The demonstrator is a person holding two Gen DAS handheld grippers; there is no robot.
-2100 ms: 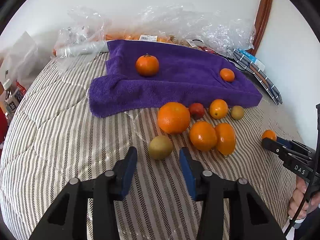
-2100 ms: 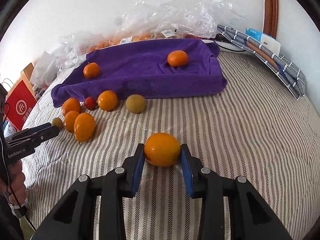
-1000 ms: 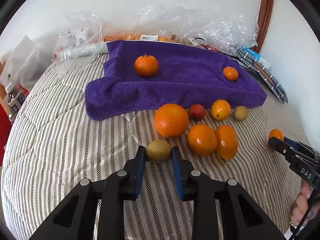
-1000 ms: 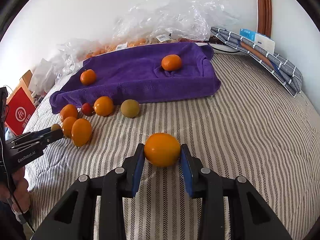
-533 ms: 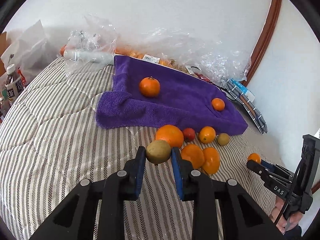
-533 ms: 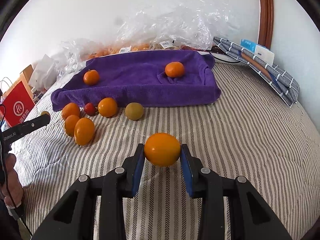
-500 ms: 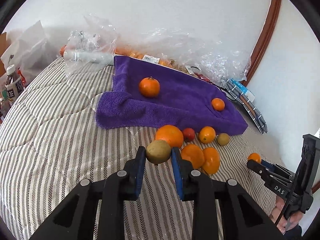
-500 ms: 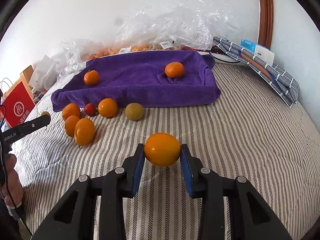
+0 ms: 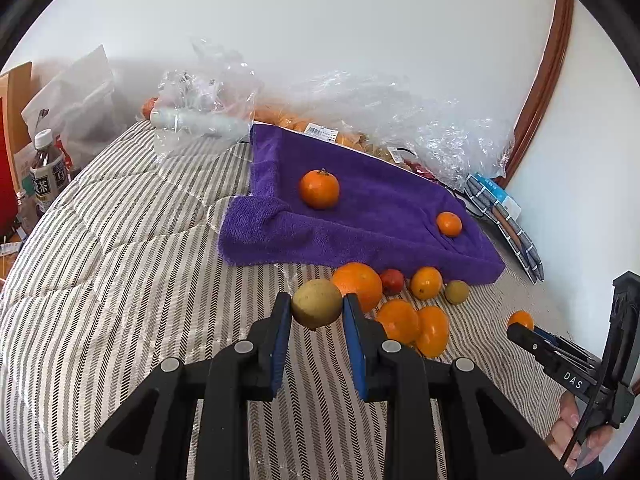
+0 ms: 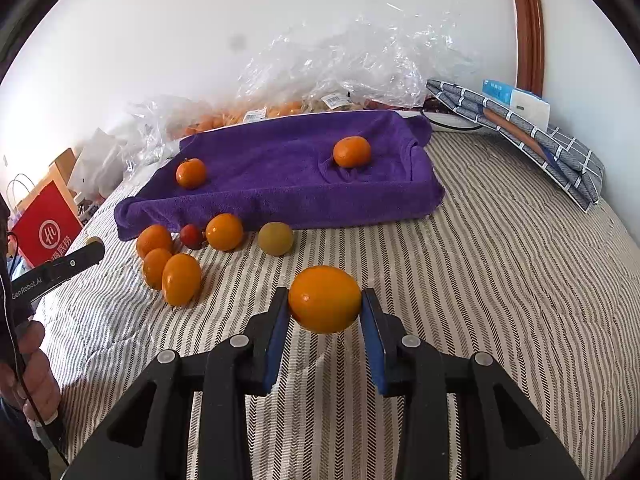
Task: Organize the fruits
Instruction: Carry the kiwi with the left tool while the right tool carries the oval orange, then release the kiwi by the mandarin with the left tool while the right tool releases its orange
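Observation:
My left gripper (image 9: 316,316) is shut on a brown-green kiwi (image 9: 317,303) and holds it above the striped bed. My right gripper (image 10: 325,314) is shut on an orange (image 10: 325,299), also lifted. A purple towel (image 9: 372,216) lies beyond, with two tangerines on it (image 9: 319,189) (image 9: 449,224). Loose fruit lies in front of the towel: a large orange (image 9: 360,282), a small red fruit (image 9: 392,281), several oranges (image 9: 426,282) and another kiwi (image 9: 457,292). The same group shows in the right wrist view (image 10: 182,278), with the towel (image 10: 288,168) behind it.
Crumpled clear plastic bags (image 9: 360,108) with more fruit line the wall behind the towel. A folded checked cloth (image 10: 532,136) lies at the right. A tea bottle (image 9: 46,172) and a red paper bag (image 10: 46,226) stand off the bed's left side.
My left gripper closed on the kiwi and lifted it off the bed, tilting the view upward. My right gripper kept holding its orange and rose slightly.

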